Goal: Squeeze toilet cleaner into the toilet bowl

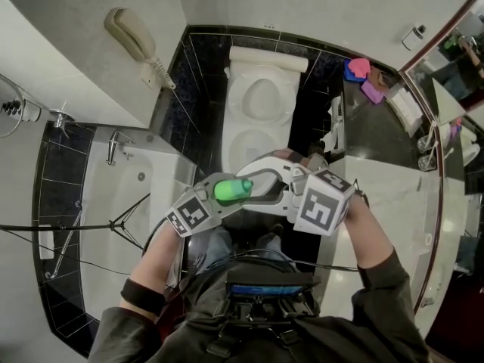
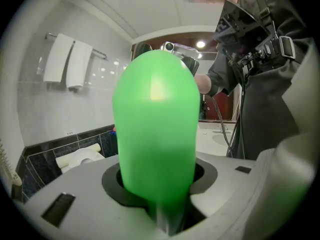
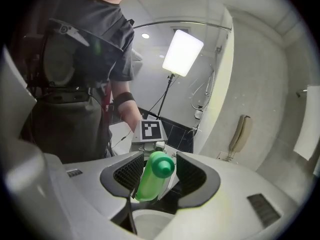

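Green toilet cleaner bottle (image 1: pixel 232 190) is held roughly level in the air, at the near edge of a white toilet bowl (image 1: pixel 236 146). Left claw (image 2: pixel 157 184) is clamped on the bottle's body. Right claw (image 3: pixel 156 176) stands wide open around the capped end, pads clear of it.
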